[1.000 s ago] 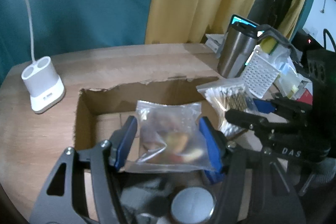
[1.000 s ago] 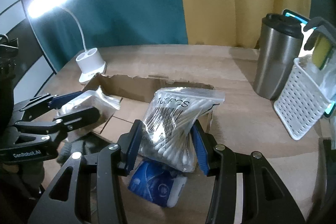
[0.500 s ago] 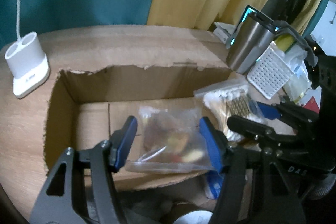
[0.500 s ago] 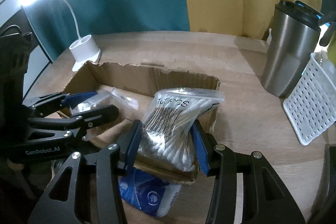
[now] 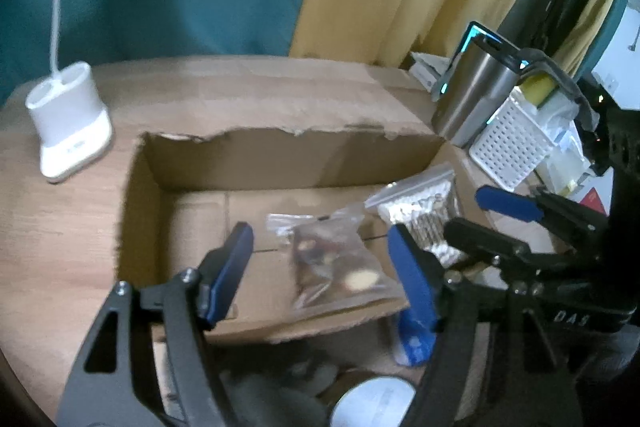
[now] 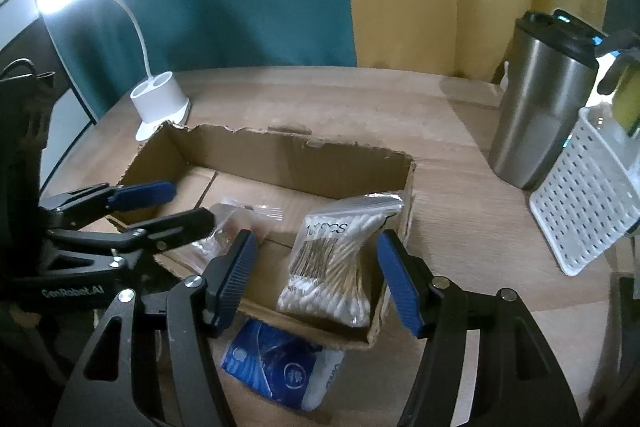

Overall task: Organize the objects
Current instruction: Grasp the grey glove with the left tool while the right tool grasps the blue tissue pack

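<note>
lamp: white desk lamp base (image 6: 161, 99) with two round holes, far left on the wooden surface (image 6: 460, 211), just behind the box corner
box: open brown cardboard box (image 6: 288, 163) with ragged torn edges, sits mid-surface, both bags are lying in it now
left gripper (image 5: 320, 267): blue-padded fingers (image 5: 230, 273) have just been opening, they stand apart on either side of the snack bag without pressing it
snack bag: small clear zip bag of brownish bits (image 5: 336, 267), flat on the box floor, left of the swabs
right gripper (image 6: 316, 283): fingers have just been spreading too, both clear of the swab bag between them, so nothing is held
swab bag: clear zip bag of cotton swabs (image 6: 332, 267), leaning in the box's right-hand corner
blue pack: blue and white round-logo packet (image 6: 280, 367), outside the box, just in front of its near wall
tumbler: tall steel tumbler with black lid (image 6: 540, 111), standing upright at right
basket: white perforated plastic basket (image 6: 584, 195), just right of the tumbler
</note>
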Available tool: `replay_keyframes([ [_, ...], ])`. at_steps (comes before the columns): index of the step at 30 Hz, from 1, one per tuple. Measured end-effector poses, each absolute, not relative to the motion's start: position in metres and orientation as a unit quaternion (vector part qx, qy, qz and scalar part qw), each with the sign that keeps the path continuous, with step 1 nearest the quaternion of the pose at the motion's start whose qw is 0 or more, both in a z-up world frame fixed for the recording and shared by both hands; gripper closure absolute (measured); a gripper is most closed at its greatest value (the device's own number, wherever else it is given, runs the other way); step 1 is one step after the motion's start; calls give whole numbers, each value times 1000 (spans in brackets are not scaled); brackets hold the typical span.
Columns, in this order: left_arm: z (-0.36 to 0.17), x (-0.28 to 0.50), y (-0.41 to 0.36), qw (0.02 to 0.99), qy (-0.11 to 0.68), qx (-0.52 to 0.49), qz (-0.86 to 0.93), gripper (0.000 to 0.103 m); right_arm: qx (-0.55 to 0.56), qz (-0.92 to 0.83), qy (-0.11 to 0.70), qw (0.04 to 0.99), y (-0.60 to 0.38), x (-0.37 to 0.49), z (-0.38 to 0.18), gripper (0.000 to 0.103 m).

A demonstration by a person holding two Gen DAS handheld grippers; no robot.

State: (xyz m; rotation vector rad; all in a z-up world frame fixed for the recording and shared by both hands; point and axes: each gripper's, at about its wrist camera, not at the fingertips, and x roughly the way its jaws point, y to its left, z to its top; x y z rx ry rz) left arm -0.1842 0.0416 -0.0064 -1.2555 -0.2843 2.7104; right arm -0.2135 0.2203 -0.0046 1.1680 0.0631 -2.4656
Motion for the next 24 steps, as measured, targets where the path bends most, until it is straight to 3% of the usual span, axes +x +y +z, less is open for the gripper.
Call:
replay_keyframes([
  [3, 2, -172, 36, 56, -81, -401, 911, 22, 416, -887, 25, 197, 221, -205, -1, 37],
  [17, 16, -120, 9, 37, -87, -380, 920, 21, 415, -892, 28, 175, 221, -162, 2, 36],
  [21, 11, -104, 0, 29, -91, -381, 920, 21, 414, -894, 30, 169, 220, -151, -1, 26],
  [24, 7, -93, -6, 24, -92, -382, 919, 21, 419, -892, 30, 164, 219, -146, -5, 26],
])
